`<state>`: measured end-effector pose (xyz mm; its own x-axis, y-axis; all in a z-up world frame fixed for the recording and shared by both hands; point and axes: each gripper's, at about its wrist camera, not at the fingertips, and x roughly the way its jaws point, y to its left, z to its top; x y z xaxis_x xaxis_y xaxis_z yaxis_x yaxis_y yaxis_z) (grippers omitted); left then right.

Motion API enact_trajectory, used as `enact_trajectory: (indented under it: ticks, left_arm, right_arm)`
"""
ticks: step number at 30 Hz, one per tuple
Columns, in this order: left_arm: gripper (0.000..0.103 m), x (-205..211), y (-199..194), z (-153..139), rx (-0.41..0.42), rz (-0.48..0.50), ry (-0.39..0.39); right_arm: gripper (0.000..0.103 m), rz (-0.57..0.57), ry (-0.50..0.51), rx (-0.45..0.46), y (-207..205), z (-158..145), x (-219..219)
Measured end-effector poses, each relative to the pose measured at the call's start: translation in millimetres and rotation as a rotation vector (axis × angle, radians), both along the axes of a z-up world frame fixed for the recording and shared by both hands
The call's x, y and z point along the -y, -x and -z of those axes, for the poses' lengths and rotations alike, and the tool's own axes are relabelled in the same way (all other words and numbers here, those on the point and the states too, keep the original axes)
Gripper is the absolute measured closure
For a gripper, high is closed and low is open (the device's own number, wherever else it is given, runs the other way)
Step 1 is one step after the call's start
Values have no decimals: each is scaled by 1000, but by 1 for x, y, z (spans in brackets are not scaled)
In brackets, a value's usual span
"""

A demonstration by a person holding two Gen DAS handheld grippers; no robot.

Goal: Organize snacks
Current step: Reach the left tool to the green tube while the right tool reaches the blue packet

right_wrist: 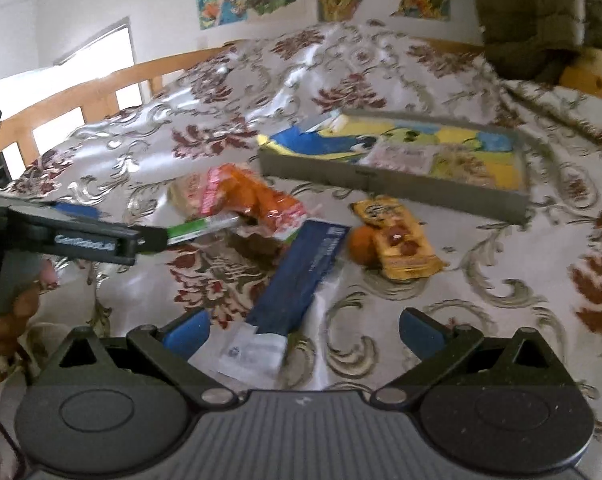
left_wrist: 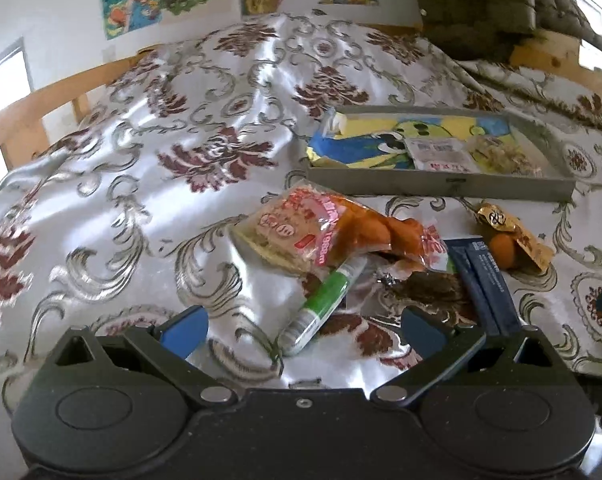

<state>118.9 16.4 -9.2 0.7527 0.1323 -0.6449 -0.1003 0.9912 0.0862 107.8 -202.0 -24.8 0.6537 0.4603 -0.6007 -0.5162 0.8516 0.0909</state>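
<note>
My left gripper [left_wrist: 303, 328] is open just above the cloth, and the near end of a green and white tube [left_wrist: 321, 304] lies between its fingers. An orange and red snack pack [left_wrist: 325, 232] rests on the tube's far end. A dark blue packet [left_wrist: 485, 280] and a yellow packet with an orange ball [left_wrist: 509, 240] lie to the right. My right gripper [right_wrist: 303, 328] is also open, with the dark blue packet [right_wrist: 301, 276] lying between its fingers, untouched. In the right wrist view a finger of my left gripper [right_wrist: 93, 240] reaches in beside the tube [right_wrist: 205, 228].
A grey tray [left_wrist: 437, 190] [right_wrist: 381, 184] sits beyond the loose snacks, holding a yellow and blue cartoon pack [left_wrist: 381, 140], a white packet [left_wrist: 441, 154] and a clear pack. A patterned satin cloth [left_wrist: 161, 200] covers the surface. A wooden rail [right_wrist: 101, 92] runs at the far left.
</note>
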Motion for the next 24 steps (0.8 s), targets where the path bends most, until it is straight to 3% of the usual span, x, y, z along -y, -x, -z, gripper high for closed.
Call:
enact_trajectory:
  ticks: [6, 11, 13, 17, 24]
  left_arm:
    - [1, 0, -27, 5, -63, 45, -11]
    - [1, 1, -46, 14, -125, 112, -42]
    - [1, 1, -51, 18, -137, 135, -60]
    - [11, -1, -58, 21, -148, 149, -73]
    - [25, -11, -69, 23, -177, 155, -11]
  right_arm:
    - [0, -80, 6, -35, -17, 9, -17]
    - [2, -68, -73, -75, -34, 15, -13]
    - [9, -71, -93, -95, -39, 18, -11]
    - [22, -98, -80, -117, -45, 28, -16]
    - [44, -91, -75, -122, -48, 33, -18]
